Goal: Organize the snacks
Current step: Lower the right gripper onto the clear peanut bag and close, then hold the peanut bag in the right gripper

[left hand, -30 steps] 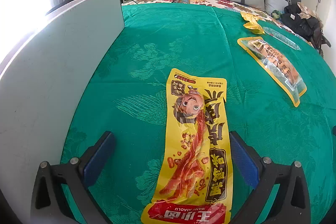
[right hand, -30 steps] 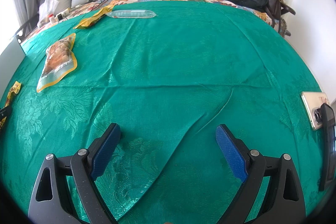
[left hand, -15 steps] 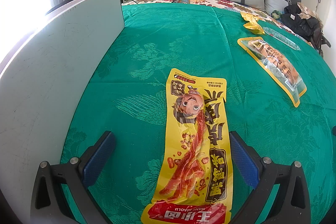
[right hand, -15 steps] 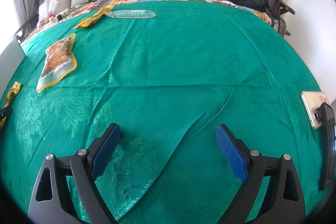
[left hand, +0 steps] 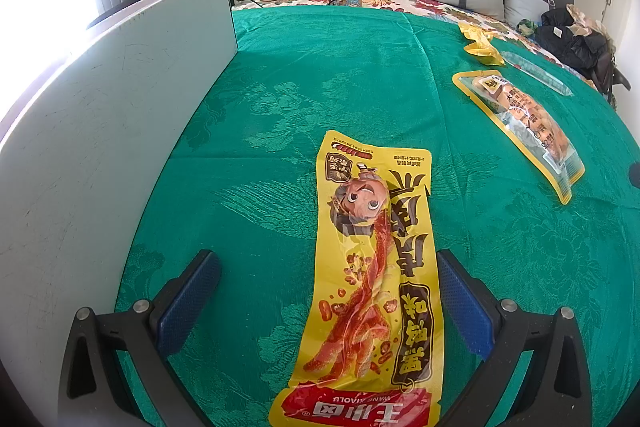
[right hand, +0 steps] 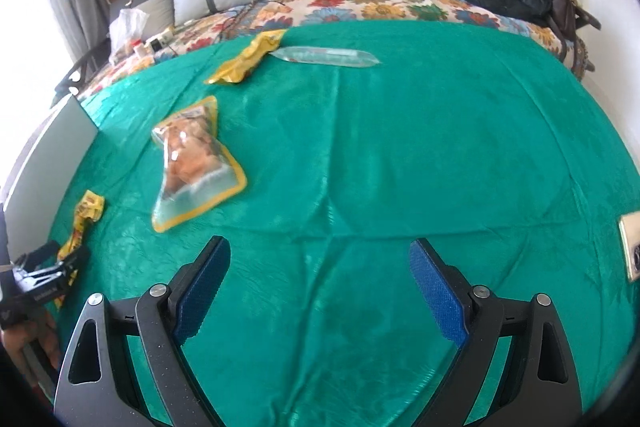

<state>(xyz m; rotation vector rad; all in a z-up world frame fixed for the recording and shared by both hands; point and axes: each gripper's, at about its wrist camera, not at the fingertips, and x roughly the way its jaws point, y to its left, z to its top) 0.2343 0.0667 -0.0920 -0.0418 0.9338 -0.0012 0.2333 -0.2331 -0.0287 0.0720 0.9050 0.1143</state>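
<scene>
Left claw (left hand: 328, 287): spread wide, low over the green bedspread (left hand: 320, 75); long yellow snack pack (left hand: 372, 275) lies flat between its fingers, nearer the right finger (left hand: 460, 299). White panel (left hand: 100, 131) just left of it. Ahead to the right, apart: clear snack bag (left hand: 520, 119), crumpled yellow wrapper (left hand: 480, 45).

Right claw (right hand: 320, 283): spread, nothing between its fingers. Clear snack bag (right hand: 196, 163) ahead-left; yellow wrapper (right hand: 248, 59) and clear tube pack (right hand: 324, 57) farther ahead, touching.

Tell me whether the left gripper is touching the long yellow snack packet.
Cannot tell. In the left wrist view the left gripper is open astride the long yellow snack packet; its right finger meets the packet's edge, with no gap or contact plainly visible.
</scene>
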